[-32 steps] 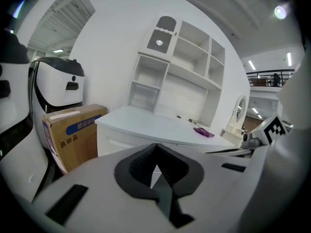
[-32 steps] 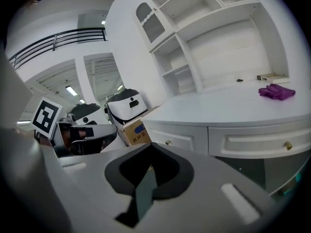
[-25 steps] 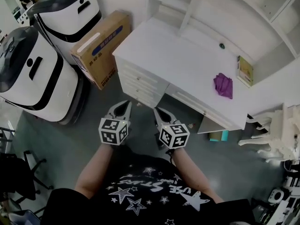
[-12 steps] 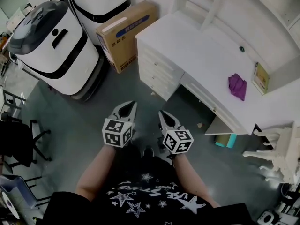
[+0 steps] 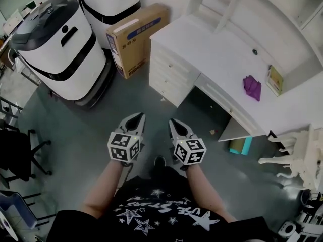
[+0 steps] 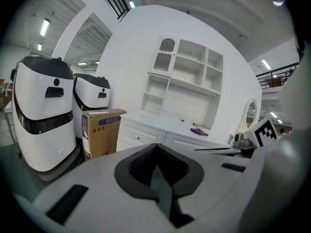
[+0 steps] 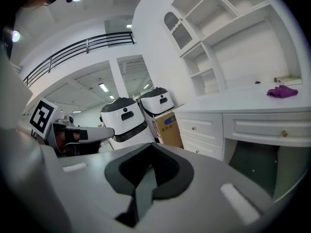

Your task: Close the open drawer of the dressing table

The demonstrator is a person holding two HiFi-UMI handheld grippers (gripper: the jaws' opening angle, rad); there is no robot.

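The white dressing table (image 5: 212,49) stands at the upper right, with shelves behind it. Its wide drawer (image 5: 224,105) under the tabletop seems to stick out a little from the front; it also shows in the right gripper view (image 7: 272,127). My left gripper (image 5: 137,116) and right gripper (image 5: 173,121) hover side by side over the grey floor, short of the table and touching nothing. Both are shut and empty, as the left gripper view (image 6: 155,145) and the right gripper view (image 7: 150,148) show. They point toward the table.
A stack of small drawers (image 5: 171,77) forms the table's left end. A purple cloth (image 5: 252,87) and a small book (image 5: 275,79) lie on top. Two white machines (image 5: 60,49), a cardboard box (image 5: 133,37), a teal box (image 5: 241,145), a white chair (image 5: 292,150) and a black chair (image 5: 15,155) surround the floor.
The table has shifted up and to the right in the head view, and more floor now lies between it and the grippers. Both grippers kept side by side and stayed shut.
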